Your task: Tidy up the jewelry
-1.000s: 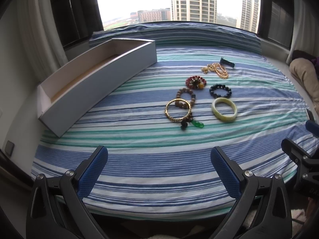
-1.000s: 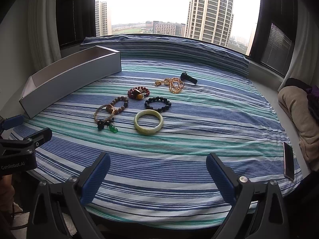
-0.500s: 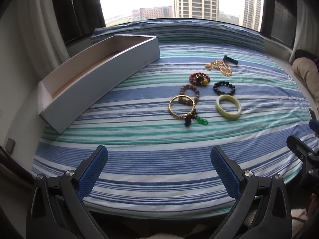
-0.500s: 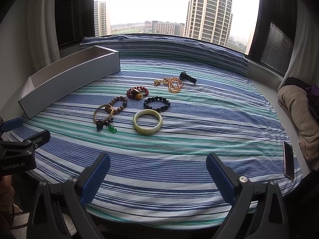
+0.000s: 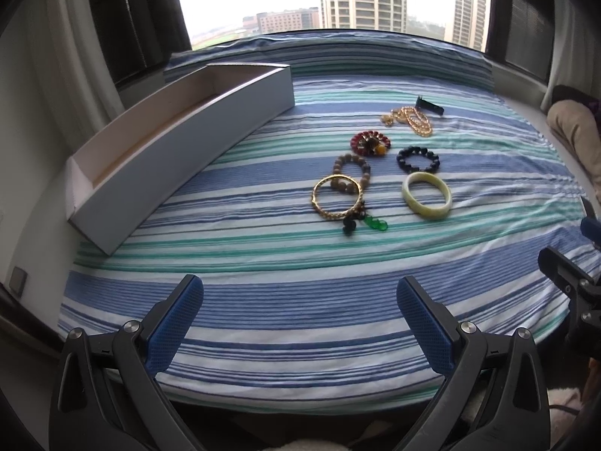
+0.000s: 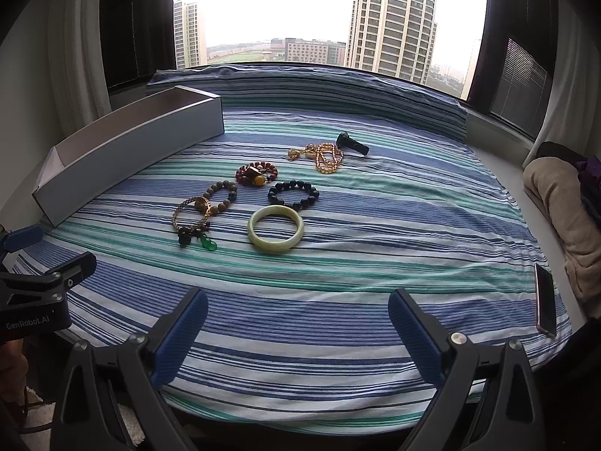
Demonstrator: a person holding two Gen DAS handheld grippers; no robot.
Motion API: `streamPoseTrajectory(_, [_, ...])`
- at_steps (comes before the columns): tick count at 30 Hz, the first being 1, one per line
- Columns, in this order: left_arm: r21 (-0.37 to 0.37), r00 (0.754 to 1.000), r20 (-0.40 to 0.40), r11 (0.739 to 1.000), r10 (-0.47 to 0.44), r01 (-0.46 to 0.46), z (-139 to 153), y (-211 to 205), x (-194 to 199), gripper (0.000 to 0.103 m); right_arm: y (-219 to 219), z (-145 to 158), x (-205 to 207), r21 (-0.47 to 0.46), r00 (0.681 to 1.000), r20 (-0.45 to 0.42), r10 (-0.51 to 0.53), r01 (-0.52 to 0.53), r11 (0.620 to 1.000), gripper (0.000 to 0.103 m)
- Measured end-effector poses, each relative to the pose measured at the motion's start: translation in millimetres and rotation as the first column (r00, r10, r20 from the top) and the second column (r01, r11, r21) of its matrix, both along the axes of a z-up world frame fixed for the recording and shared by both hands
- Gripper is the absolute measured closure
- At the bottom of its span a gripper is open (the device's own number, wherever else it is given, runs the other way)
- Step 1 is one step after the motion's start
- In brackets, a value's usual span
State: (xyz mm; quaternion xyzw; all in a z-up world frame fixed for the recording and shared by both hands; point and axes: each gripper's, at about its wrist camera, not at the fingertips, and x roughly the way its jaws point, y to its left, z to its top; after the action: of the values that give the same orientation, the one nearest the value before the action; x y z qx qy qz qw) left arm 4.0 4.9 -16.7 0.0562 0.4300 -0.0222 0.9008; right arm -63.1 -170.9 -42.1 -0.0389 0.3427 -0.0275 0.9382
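- Left claw (image 5: 300, 314): fingers spread wide, nothing between them, hovering over the near edge of the bed (image 5: 263, 300).
- Right claw (image 6: 298, 317): likewise spread wide and empty, also at the near edge, just right of the left one.
- Jewelry lies in a loose cluster mid-bed, right of the long white box (image 5: 180, 150). No piece is in the box as far as its visible interior shows.
- Nearest pieces: pale jade bangle (image 6: 275, 233) on the right; gold bangle (image 5: 337, 197) on the left, overlapping a tan bead bracelet (image 5: 351, 173), with dark and green pendants (image 5: 362, 222) at its near rim.
- Further back: dark blue bead bracelet (image 6: 293, 194), red bead bracelet (image 6: 256, 174), then a gold chain necklace (image 6: 323, 156) touching a small black object (image 6: 353, 143) I cannot identify.
- Box sits at the left, angled from near-left to far-centre, open top, well apart from the cluster.
- Judgement: step in hand is the opening approach; nothing picked yet, sorting not started.
- Next move likely calls for reaching forward to a near piece. The jade bangle stands alone, so it offers a clean pinch across its rim.
- Risk: the gold bangle is tangled with beads and pendants; lifting it may drag its neighbours.
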Motion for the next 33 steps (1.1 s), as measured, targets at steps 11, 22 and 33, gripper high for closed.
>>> streamPoseTrajectory(11, [-0.008,1.0,-0.021,1.0,-0.004,0.004,-4.2,-0.5,1.5,0.001,1.5,-2.8,3.3,-0.003,1.0,-0.009,0.003,-0.003,1.0,0.004])
streamPoseTrajectory(22, [-0.003,1.0,-0.021,1.0,-0.006,0.006,-4.5,-0.9,0.7,0.001,2.6,-2.7,3.4,-0.003,1.0,-0.01,0.002,-0.002,1.0,0.004])
streamPoseTrajectory(33, [-0.001,1.0,-0.028,1.0,-0.003,0.003,-5.8,-0.7,0.9,0.001,3.9,-2.9,2.1,-0.007,1.0,-0.01,0.002,-0.003,1.0,0.004])
